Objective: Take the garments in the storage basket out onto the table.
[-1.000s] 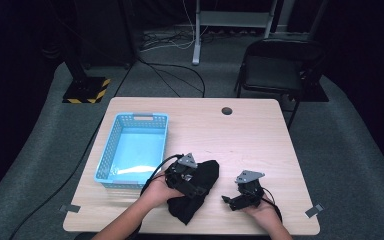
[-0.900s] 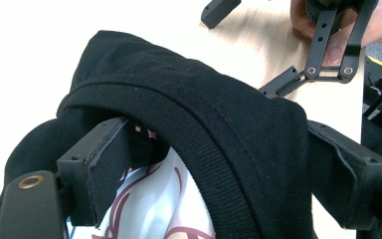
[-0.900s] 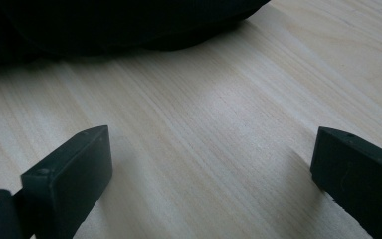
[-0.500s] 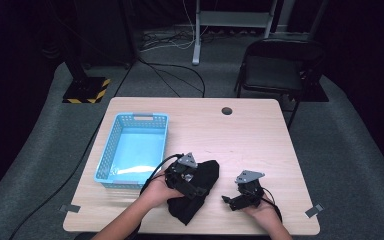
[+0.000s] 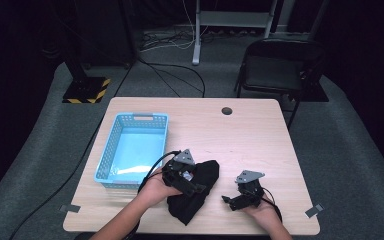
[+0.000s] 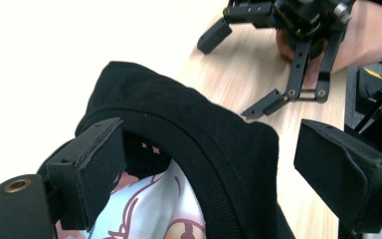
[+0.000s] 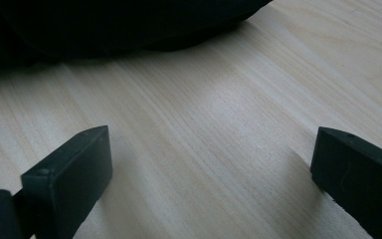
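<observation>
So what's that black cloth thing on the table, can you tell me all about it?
The black garment looks like soft knit fabric, crumpled in a heap near the front edge of the wooden table, right of the blue basket. It has a ribbed collar band, and a pale print with brown outlines peeks out inside. The left gripper rests on it, open jaws straddling the collar.

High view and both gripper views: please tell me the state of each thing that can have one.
Black garment: crumpled on the table, a fold lies between the left fingers.
Left gripper: open, its fingers have just been opening.
Right gripper: open, nothing between its fingers.
Blue basket: upright, apparently empty.
</observation>
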A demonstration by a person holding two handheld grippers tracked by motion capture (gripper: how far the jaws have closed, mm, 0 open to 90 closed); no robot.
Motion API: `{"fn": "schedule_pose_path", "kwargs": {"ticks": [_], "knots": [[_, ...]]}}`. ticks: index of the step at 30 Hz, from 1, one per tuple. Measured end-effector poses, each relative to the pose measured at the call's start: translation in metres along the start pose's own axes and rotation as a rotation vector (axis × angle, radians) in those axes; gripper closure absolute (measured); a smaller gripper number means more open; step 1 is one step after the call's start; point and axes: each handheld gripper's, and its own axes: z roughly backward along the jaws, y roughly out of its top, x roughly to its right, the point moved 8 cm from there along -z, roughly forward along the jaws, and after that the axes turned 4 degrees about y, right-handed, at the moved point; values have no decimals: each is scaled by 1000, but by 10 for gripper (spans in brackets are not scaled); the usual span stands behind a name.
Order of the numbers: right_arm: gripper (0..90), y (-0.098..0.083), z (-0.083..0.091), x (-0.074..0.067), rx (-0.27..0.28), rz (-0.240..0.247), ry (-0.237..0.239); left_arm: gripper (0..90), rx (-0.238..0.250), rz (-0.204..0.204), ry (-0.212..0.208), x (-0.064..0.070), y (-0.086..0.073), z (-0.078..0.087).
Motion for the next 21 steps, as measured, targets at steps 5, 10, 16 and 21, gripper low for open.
{"fn": "schedule_pose_path", "kwargs": {"ticks": [5, 10, 16, 21], "knots": [[21, 0, 0, 0, 0, -1, 0, 126, 23, 1, 11, -2, 5, 7], [21, 0, 0, 1, 3, -2, 1, 128, 48, 3, 21, -5, 10, 16], [21, 1, 0, 2, 4, -5, 1, 129, 71, 22, 45, -13, 11, 26], [21, 1, 0, 2, 3, -5, 2, 130, 91, 30, 60, -18, 13, 33]]}}
